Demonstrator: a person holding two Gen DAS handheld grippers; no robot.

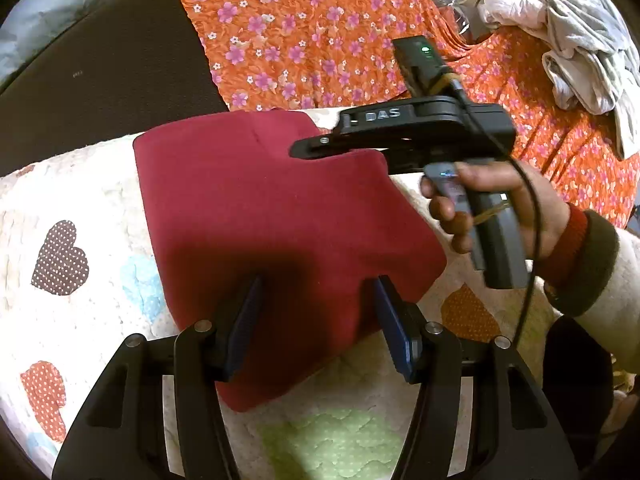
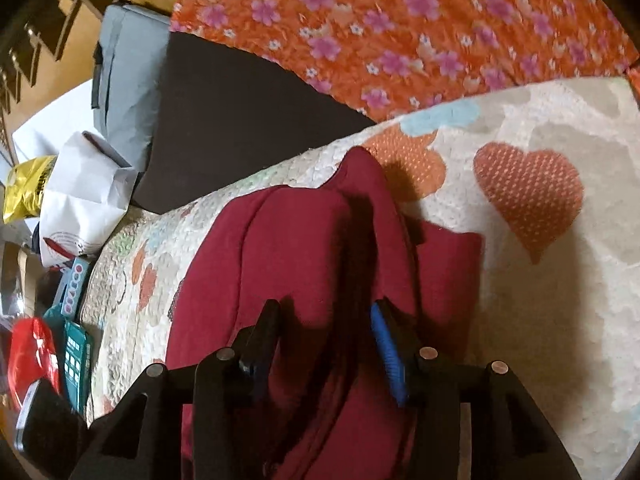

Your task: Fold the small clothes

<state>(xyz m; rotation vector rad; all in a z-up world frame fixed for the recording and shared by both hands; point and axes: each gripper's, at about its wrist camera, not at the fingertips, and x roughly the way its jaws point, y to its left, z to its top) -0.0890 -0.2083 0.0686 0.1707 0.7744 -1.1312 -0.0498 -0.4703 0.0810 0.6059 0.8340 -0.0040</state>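
Note:
A dark red folded garment lies on a quilt with heart patches. My left gripper hovers over its near edge, jaws apart, nothing pinched between the blue pads. In the left wrist view a hand holds my right gripper side-on over the garment's far right corner. In the right wrist view the red garment fills the middle, with a raised ridge of cloth running up between the jaws of the right gripper. Its pads stand apart and do not press the cloth.
An orange flowered sheet covers the bed beyond the quilt, with a dark brown panel to its left. A heap of pale clothes lies far right. Bags and boxes crowd the floor beside the bed.

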